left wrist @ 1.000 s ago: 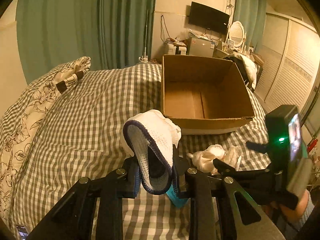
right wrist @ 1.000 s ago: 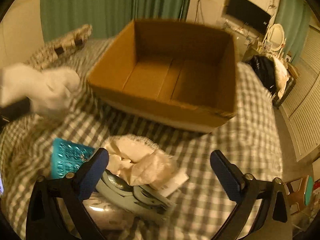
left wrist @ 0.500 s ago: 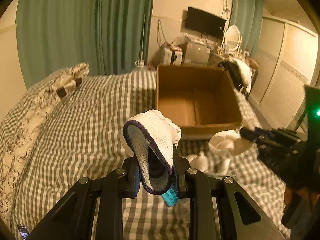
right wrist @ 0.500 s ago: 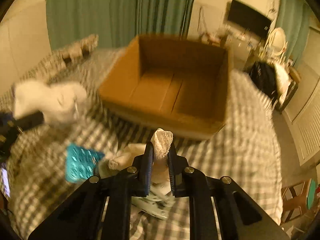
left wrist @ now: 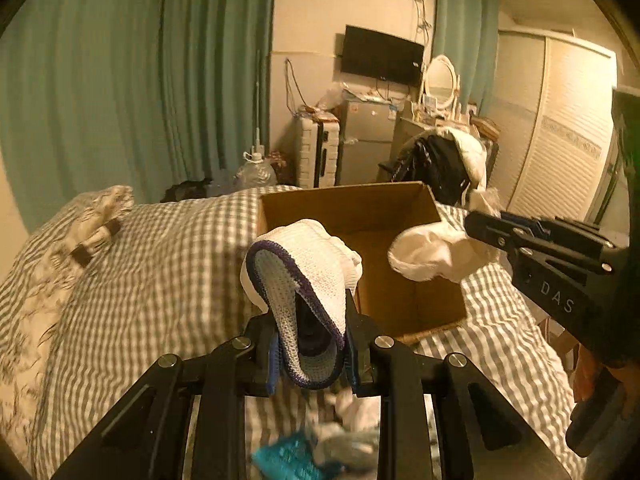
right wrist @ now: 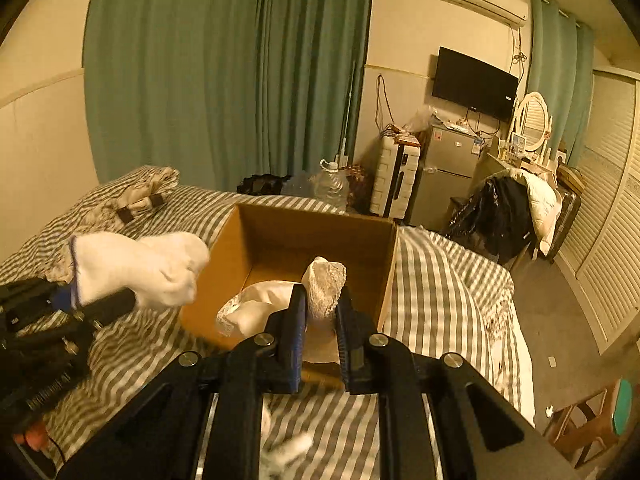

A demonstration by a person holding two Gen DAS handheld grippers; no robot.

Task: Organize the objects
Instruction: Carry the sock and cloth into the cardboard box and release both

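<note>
1. left wrist view: at 6 o'clock the left gripper (left wrist: 310,354) was clenched on a white sock with a purple cuff (left wrist: 298,280).
2. at 12 o'clock from it, a cardboard box (left wrist: 404,304) sat open on the checked bedspread (left wrist: 160,264).
3. at 3 o'clock the right gripper (left wrist: 486,228) pinched a pale lacy cloth (left wrist: 432,256), which hung over the box.

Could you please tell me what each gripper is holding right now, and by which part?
The left gripper pinches a white sock at its purple-edged cuff. The right gripper clamps a cream lacy cloth by a bunched fold; the rest hangs down.
</note>
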